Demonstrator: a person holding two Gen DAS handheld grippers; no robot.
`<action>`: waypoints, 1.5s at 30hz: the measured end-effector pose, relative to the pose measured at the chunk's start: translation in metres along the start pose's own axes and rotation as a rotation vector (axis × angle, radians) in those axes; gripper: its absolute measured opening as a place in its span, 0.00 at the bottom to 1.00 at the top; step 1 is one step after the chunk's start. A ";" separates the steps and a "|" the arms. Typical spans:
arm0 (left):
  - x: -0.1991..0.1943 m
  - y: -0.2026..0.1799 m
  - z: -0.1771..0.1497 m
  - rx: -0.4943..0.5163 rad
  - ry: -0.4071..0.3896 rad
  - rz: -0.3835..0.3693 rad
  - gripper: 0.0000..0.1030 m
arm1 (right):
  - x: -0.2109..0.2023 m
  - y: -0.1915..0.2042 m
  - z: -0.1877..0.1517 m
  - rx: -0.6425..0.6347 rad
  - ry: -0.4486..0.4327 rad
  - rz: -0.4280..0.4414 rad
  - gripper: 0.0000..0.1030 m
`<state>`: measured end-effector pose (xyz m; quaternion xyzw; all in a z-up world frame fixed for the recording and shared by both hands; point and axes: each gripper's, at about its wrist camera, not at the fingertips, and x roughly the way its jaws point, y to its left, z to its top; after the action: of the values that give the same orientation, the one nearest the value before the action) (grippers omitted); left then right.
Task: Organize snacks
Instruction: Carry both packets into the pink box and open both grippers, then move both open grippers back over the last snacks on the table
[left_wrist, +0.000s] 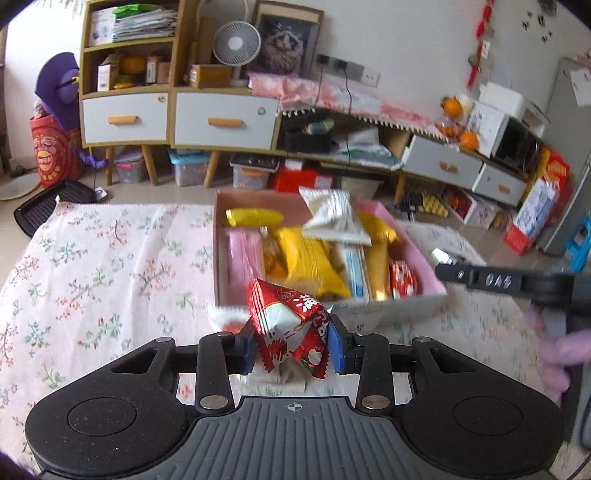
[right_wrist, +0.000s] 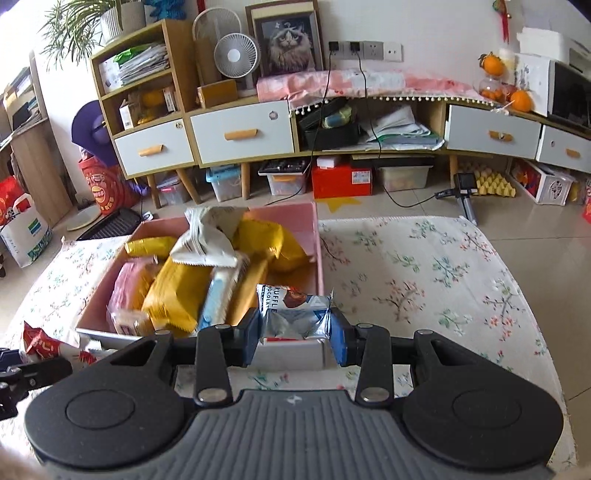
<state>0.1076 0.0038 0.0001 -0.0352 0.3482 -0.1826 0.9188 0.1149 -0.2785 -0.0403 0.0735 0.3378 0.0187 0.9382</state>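
Observation:
A pink box (left_wrist: 417, 258) (right_wrist: 314, 229) on the floral cloth holds several snack packs: yellow bags (left_wrist: 310, 258) (right_wrist: 177, 291), a white bag (left_wrist: 332, 218) (right_wrist: 210, 236), a pink pack (left_wrist: 243, 254). My left gripper (left_wrist: 291, 343) is shut on a red and white snack packet (left_wrist: 288, 328), held just in front of the box's near wall. My right gripper (right_wrist: 295, 336) is shut on a blue and silver truffle chocolate packet (right_wrist: 291, 310) at the box's near right corner. The right gripper also shows in the left wrist view (left_wrist: 480, 280), and the red packet in the right wrist view (right_wrist: 40, 345).
A floral cloth (left_wrist: 92, 266) (right_wrist: 424, 280) covers the surface. Another small packet (left_wrist: 227, 319) lies by the box's near left corner. A black grill pan (left_wrist: 48, 206) sits at the cloth's far left. Cabinets (right_wrist: 240, 133) and storage boxes stand beyond.

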 end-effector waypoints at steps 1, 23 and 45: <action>0.001 0.000 0.004 -0.003 -0.009 0.004 0.34 | 0.002 0.003 0.001 -0.006 -0.006 -0.009 0.35; 0.064 0.013 0.027 -0.030 -0.035 0.143 0.35 | 0.028 0.026 0.001 -0.036 -0.016 -0.073 0.37; 0.034 0.014 0.016 0.048 0.007 0.165 0.86 | 0.011 0.042 0.005 -0.122 -0.041 -0.084 0.86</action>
<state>0.1464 0.0038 -0.0118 0.0162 0.3488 -0.1149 0.9300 0.1276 -0.2368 -0.0373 0.0024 0.3193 -0.0015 0.9477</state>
